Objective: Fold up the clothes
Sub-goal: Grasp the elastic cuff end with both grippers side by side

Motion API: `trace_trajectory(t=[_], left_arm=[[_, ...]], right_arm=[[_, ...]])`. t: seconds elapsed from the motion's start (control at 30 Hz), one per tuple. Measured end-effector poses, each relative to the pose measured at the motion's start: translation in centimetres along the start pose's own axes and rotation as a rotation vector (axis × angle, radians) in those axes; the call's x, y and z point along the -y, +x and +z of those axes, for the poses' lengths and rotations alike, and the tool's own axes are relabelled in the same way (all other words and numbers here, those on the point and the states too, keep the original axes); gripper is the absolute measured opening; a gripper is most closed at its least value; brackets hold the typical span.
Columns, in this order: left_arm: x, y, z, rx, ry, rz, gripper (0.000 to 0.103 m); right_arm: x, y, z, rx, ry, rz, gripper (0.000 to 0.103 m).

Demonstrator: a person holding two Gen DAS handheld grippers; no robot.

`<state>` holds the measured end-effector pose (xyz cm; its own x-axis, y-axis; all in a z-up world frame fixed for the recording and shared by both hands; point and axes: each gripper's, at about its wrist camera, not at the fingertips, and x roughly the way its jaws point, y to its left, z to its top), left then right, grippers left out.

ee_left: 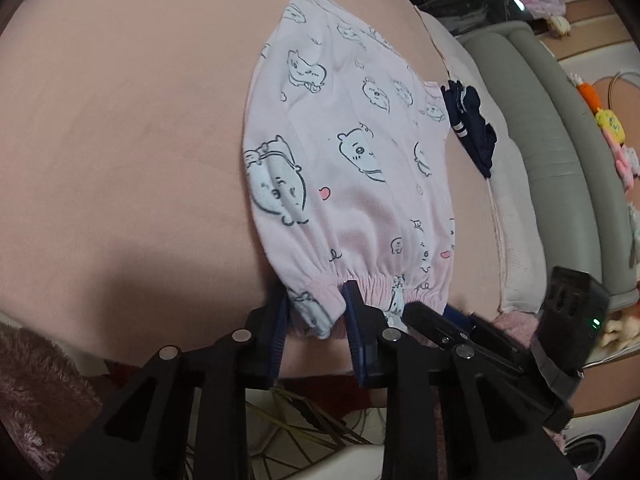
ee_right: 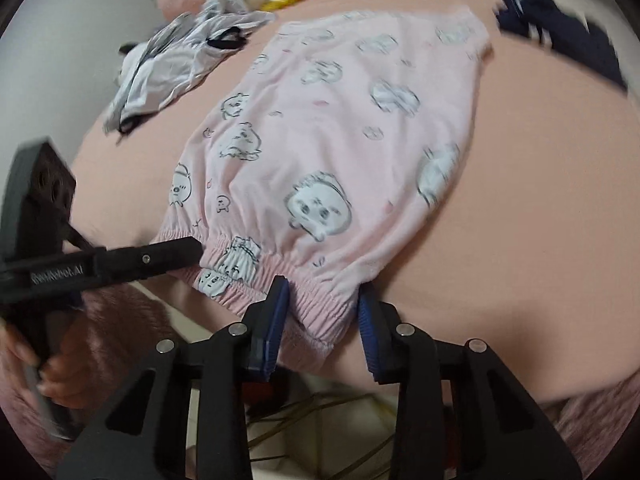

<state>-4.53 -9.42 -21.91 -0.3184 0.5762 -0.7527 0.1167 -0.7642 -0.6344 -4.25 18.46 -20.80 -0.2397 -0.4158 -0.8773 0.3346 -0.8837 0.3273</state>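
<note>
The pink printed shorts [ee_left: 344,152] lay flat on the bed [ee_left: 120,140], waistband at the near edge. The left tool [ee_left: 316,312] and right tool [ee_right: 322,312] straddled that band, jaws apart, not clamped. Whether already halved lengthwise was unclear; other garments [ee_right: 176,64] lay unfolded.

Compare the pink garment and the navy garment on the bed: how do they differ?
The pink garment is pale with cartoon prints; the navy garment is dark with a small white stripe. The pink garment lies spread flat; the navy garment is bunched up. The pink garment looks far larger than the navy one. Both rest on the pink bed.
</note>
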Motion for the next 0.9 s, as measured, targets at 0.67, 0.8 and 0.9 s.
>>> trace_trajectory(t=[0.67,0.8,0.9], left_arm=[[1.8,-2.9,-5.4,-0.014,0.063,-0.029,0.018],[3.0,-2.6,-4.6,-0.043,0.086,-0.024,0.018],[4.9,-3.2,-1.8,-0.020,0.137,-0.040,0.018]], right_arm=[[-0.9,-6.0,-5.0,0.043,-0.002,0.095,0.014],[-0.2,-6.1,-5.2,0.015,0.032,0.113,0.014],[0.2,-7.1,-3.8,0.034,0.043,0.143,0.014]])
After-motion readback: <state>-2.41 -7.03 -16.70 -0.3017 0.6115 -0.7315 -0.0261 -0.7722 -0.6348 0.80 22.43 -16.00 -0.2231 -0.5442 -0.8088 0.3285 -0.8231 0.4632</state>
